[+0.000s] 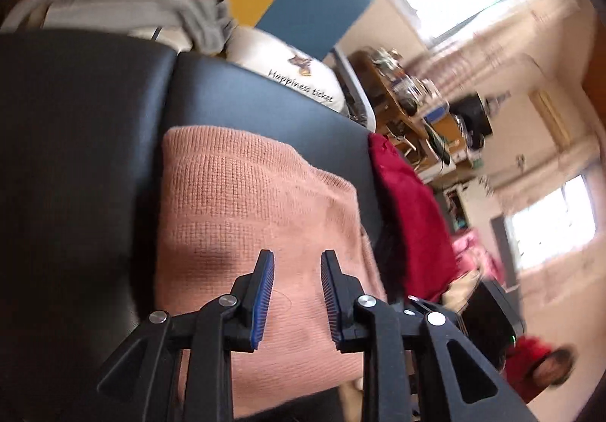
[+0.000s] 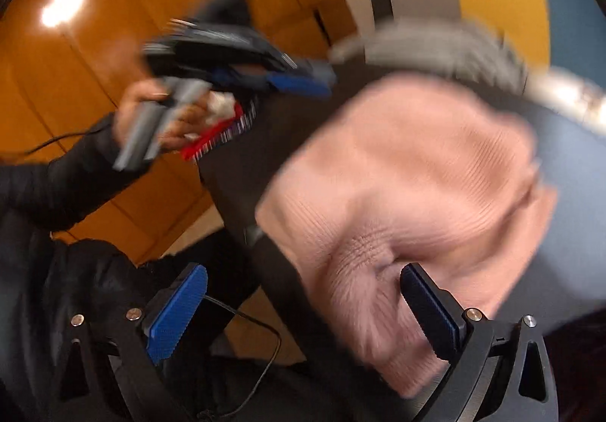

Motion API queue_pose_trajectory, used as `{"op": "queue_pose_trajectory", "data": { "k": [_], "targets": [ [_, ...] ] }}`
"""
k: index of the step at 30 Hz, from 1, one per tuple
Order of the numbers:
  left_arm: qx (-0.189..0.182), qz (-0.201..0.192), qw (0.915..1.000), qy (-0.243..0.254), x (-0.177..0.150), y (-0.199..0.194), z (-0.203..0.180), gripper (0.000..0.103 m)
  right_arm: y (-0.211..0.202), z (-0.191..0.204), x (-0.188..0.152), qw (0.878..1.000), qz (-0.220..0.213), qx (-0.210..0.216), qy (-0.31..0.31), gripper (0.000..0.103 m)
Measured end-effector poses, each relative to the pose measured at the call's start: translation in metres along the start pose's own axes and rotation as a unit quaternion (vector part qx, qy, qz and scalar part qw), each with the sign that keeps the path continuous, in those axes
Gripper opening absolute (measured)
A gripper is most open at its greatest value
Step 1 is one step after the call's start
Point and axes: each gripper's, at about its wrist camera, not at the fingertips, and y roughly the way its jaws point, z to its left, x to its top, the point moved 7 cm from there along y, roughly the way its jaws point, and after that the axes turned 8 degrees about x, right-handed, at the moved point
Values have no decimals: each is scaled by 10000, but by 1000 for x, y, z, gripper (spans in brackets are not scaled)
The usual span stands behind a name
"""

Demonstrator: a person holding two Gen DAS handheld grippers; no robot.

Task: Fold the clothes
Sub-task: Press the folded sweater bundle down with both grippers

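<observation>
Hovering over the folded pink sweater [image 1: 261, 202] on the black desk [image 1: 83, 141], the left gripper [image 1: 296, 259] shows narrow, empty jaws. Right gripper [image 2: 303, 283]: jaws wide at the sweater's near edge, bare desk left, red garment [image 1: 413, 210] right.

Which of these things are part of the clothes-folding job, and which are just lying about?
Part of the job:
- pink knit sweater on the dark surface
- left hand-held gripper, open above it
- right hand-held gripper, open at its edge

Lying about:
- red garment
- grey garment
- white cushion with lettering
- cluttered desk behind
</observation>
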Motion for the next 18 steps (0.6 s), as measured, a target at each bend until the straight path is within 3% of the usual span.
{"op": "queue_pose_trajectory", "data": {
  "k": [1, 4, 6, 11, 13, 15, 16, 17, 18],
  "targets": [
    [-12, 5, 10000, 82, -3, 4, -1, 24, 11, -8, 0, 9997, 154, 64, 199, 92],
    [51, 61, 9995, 320, -14, 16, -2, 24, 16, -20, -8, 9973, 32, 175, 719, 16],
    [68, 120, 9985, 532, -24, 25, -2, 25, 7, -16, -19, 9954, -178, 324, 889, 16],
    [-83, 253, 9978, 607, -44, 35, 8, 26, -3, -37, -75, 9880, 19, -347, 1502, 16],
    [-129, 242, 9979, 593, -49, 35, 12, 26, -14, -34, -80, 9859, -268, -214, 1641, 20],
    [-176, 231, 9979, 578, -53, 35, 16, 26, -25, -30, -83, 9829, -560, -102, 1751, 48],
    [-199, 225, 9979, 571, -55, 35, 18, 26, -34, -28, -78, 9821, -730, -86, 1735, 74],
    [-222, 220, 9979, 564, -58, 35, 21, 26, -44, -26, -71, 9808, -932, -68, 1714, 89],
    [-270, 198, 9981, 525, -59, 34, 22, 26, -56, -25, -61, 9790, -1148, -99, 1681, 90]
  ]
}}
